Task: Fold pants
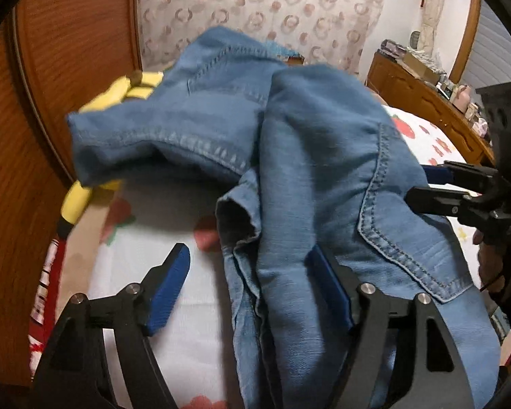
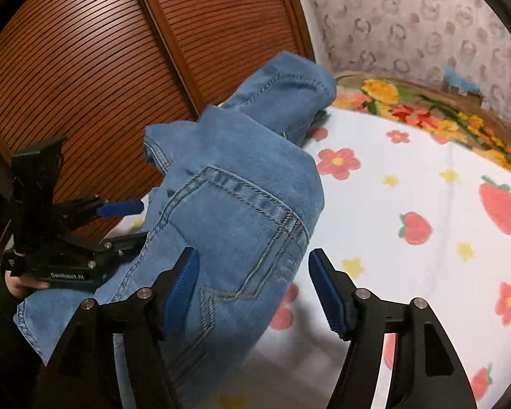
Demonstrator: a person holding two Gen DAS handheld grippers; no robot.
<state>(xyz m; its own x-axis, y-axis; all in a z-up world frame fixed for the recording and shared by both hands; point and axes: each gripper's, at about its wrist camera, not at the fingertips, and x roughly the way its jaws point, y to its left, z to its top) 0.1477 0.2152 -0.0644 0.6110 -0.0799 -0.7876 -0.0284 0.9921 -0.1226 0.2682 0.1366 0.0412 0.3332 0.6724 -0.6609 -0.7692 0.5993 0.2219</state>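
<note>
Blue denim pants (image 1: 289,156) lie bunched on the bed, back pocket up; they also fill the left of the right wrist view (image 2: 228,211). My left gripper (image 1: 248,269) is open, its jaws wide apart; the right pad is against the denim, the left pad is over the bedsheet. In the right wrist view the left gripper (image 2: 122,221) comes in from the left at the pants' edge. My right gripper (image 2: 253,283) is open over the pocket edge of the pants. In the left wrist view it (image 1: 415,187) shows at the right with its fingertips at the cloth.
The white bedsheet (image 2: 408,187) has strawberry and flower prints. A wooden slatted wardrobe (image 2: 85,68) stands close on the left. A yellow plush toy (image 1: 119,92) lies behind the pants. A wooden dresser (image 1: 426,99) with small items stands at the right.
</note>
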